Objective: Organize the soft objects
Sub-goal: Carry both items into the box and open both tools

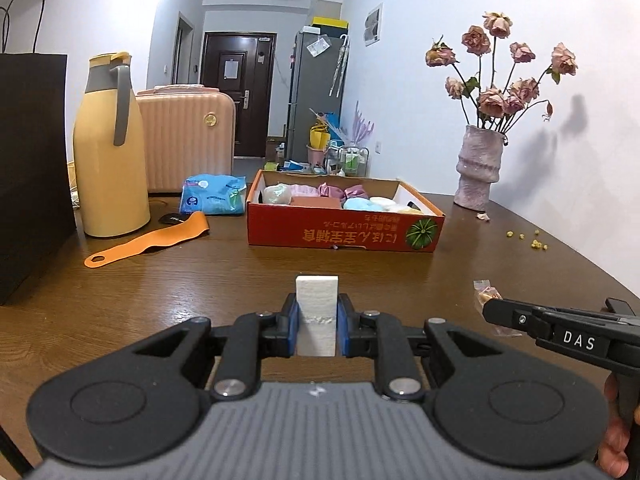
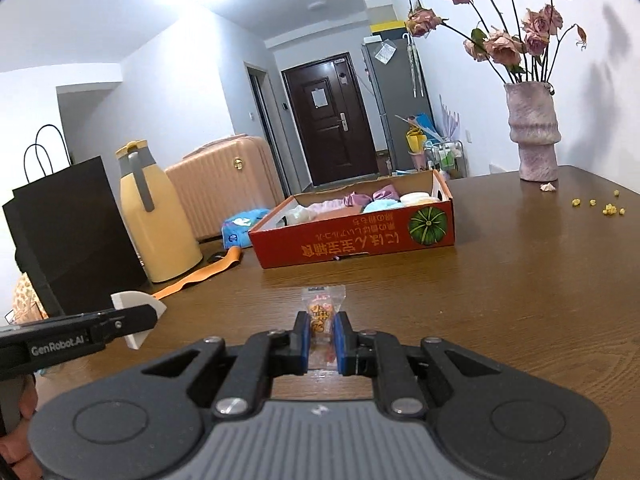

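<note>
Both hands are mid-carry, each with one soft item, and the red cardboard box (image 1: 344, 232) that already holds a jumble of pastel soft things sits ahead on the wooden counter (image 1: 200, 280).

The left tongs (image 1: 317, 320) are nearly closed, pinching a white foam block (image 1: 317, 304) that stands upright between the blue pads and pokes out past them. The right tongs (image 2: 322, 340) are likewise almost shut, clamped on a small clear snack packet (image 2: 322, 312) with orange print; its top sticks out above the pads. From the right wrist view the block appears at the left edge as a white wedge.

So the step in hand looks like transport toward the box, with the grasps done and the drop not yet made. Neither load is over the box; both are near the front of the counter, well apart from it.

Next, each load needs to reach past the near wall of the box and over a free patch inside (the right half looks crowded), then the tongs should open. The orange strap (image 1: 148, 240), the yellow thermos jug (image 1: 110, 152) and the vase of dried roses (image 1: 480, 168) stand off to the sides, clear of a straight path.
</note>
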Available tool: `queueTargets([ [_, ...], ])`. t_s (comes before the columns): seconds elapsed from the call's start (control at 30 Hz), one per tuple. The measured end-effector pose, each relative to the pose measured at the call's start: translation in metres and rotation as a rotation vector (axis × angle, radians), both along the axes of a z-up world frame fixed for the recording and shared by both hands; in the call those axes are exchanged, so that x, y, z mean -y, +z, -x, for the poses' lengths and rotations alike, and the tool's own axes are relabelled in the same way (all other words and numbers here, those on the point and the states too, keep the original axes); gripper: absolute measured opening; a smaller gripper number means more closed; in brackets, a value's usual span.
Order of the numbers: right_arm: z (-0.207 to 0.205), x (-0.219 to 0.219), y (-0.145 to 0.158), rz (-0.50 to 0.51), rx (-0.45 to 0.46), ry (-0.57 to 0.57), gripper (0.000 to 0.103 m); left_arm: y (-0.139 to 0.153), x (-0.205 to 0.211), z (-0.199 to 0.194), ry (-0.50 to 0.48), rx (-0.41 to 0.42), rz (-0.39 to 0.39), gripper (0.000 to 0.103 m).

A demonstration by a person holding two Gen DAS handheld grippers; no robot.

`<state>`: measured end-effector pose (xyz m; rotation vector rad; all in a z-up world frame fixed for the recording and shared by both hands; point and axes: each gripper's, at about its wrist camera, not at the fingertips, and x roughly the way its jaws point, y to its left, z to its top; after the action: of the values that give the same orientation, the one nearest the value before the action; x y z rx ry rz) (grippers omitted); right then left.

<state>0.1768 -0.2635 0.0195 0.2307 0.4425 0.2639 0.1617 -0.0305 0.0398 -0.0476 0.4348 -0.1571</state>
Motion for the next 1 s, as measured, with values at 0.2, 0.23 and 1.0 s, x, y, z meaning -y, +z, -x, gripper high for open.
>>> queueTargets([
  [0.2,-0.007,0.006,-0.001,-0.008,0.001,-0.014,0.013,0.001,0.007,-0.017,-0.010,0.010,-0.026,0.019],
  [0.23,-0.013,0.008,0.001,-0.004,0.002,-0.014,0.013,0.003,0.008,-0.025,-0.014,0.016,-0.028,0.019],
  [1.0,-0.343,0.019,0.014,0.016,-0.066,0.018,0.013,-0.018,0.047,-0.372,-0.080,-0.152,0.010,0.020],
])
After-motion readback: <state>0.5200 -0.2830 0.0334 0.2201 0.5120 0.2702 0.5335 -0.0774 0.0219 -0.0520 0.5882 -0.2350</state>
